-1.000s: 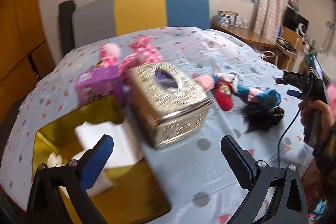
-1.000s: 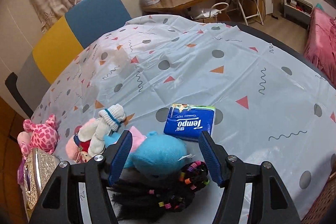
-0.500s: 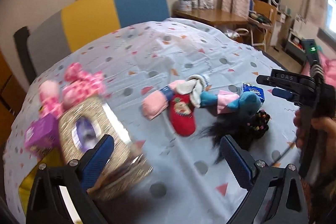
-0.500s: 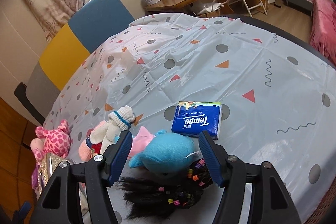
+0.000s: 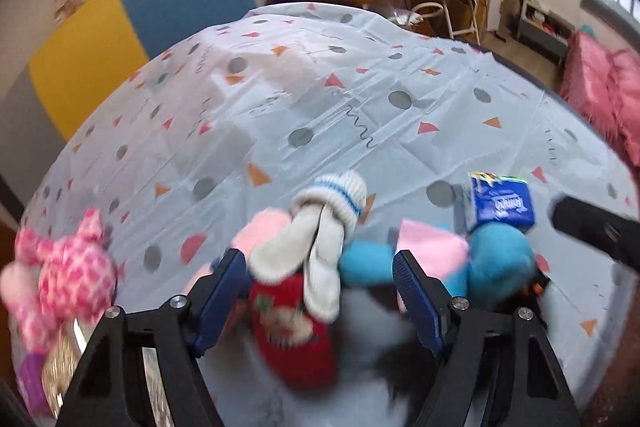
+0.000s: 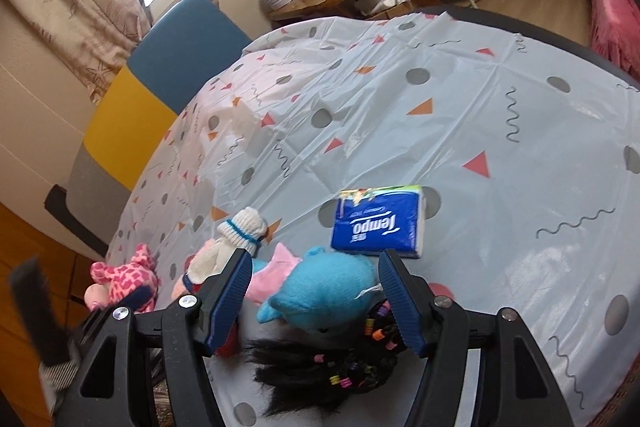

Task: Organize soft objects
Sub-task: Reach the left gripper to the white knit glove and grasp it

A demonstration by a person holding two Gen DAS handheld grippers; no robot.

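left gripper (image 5: pixel 320 291): jaws closing, at a middling gap; red sock and white socks lie between the blue pads, no pad pressing on them that I can see; view blurred
right gripper (image 6: pixel 314 295): jaws at a middling gap, blue plush between them; pads look just clear of it, no squeeze visible
red sock (image 5: pixel 294 335): flat on the worktop, cartoon print, low between the left jaws, partly under the white socks
white socks (image 5: pixel 316 239): bundled pair with blue-striped cuffs, on top of the red sock, cuffs toward the far side; also seen in the right view (image 6: pixel 240 231)
pink sock (image 5: pixel 260 235): just left of the white socks, touching them
blue plush (image 6: pixel 324 295): near edge of the worktop, touching the pink cloth and the black wig; in the left view (image 5: pixel 496 267) it sits right of the left jaws
pink cloth (image 6: pixel 272 277): soft pink piece beside the blue plush, on its left
black wig (image 6: pixel 320 371): dark hair with coloured beads, below the blue plush, at the near edge
pink giraffe plush (image 5: pixel 64 279): spotted, far left, well apart from the sock pile
tissue pack (image 6: pixel 376 223): blue Tempo pack, flat, just beyond the blue plush
gold tissue box (image 5: pixel 60 367): only a corner shows at bottom left, under the giraffe plush; blurred
worktop (image 6: pixel 480 107): round, pale cloth with dots, triangles, squiggles
chair (image 6: pixel 160 67): grey, yellow, blue back, behind the far side
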